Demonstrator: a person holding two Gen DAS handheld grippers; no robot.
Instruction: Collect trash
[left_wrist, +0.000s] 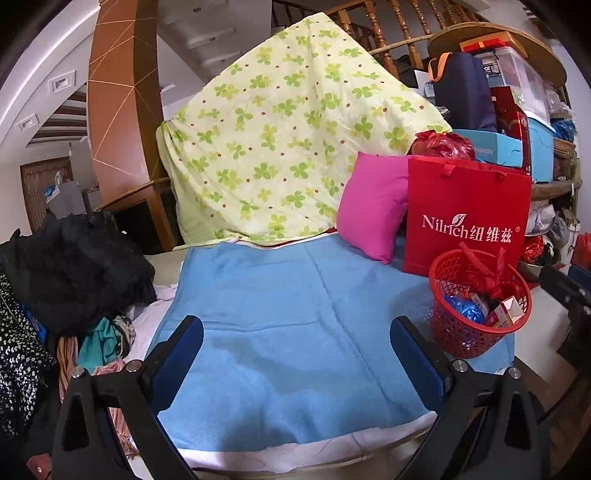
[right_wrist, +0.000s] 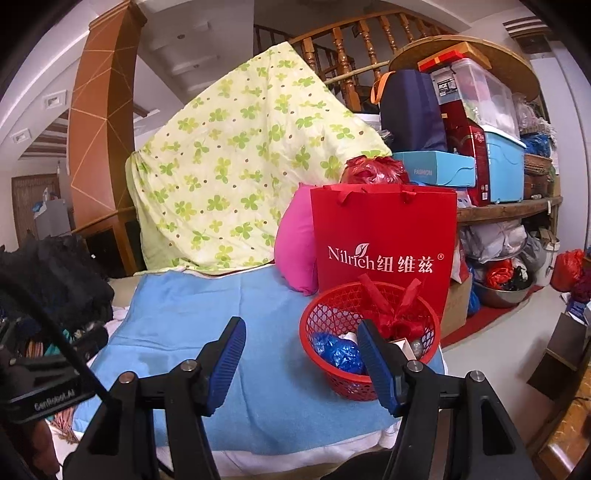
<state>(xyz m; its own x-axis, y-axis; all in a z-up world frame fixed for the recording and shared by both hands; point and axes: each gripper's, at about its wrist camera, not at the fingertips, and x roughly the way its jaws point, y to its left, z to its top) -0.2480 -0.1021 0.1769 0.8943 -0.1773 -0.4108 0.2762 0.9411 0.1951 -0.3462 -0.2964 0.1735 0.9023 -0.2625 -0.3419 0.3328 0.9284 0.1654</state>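
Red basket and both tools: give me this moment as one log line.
left tool: open, empty | right tool: open, empty | red basket: upright on blue towel, holds blue wrapper, red wrapper, small carton

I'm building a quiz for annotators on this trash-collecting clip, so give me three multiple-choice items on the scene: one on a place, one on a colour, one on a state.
1. Where does the red basket stand?
A. On the blue towel, in front of the red paper bag
B. On the floor by the stairs
C. On top of the pink pillow

2. What colour is the crumpled foil-like piece in the basket?
A. Green
B. Blue
C. Yellow

3. How do the fingers of the right gripper stand?
A. Shut on the basket rim
B. Shut on nothing
C. Open, holding nothing

Answers:
1 A, the basket sits at the towel's right end with the bag directly behind it.
2 B, a shiny blue wad lies beside red ribbon scraps.
3 C, a wide gap shows between the two blue pads, with only towel behind it.
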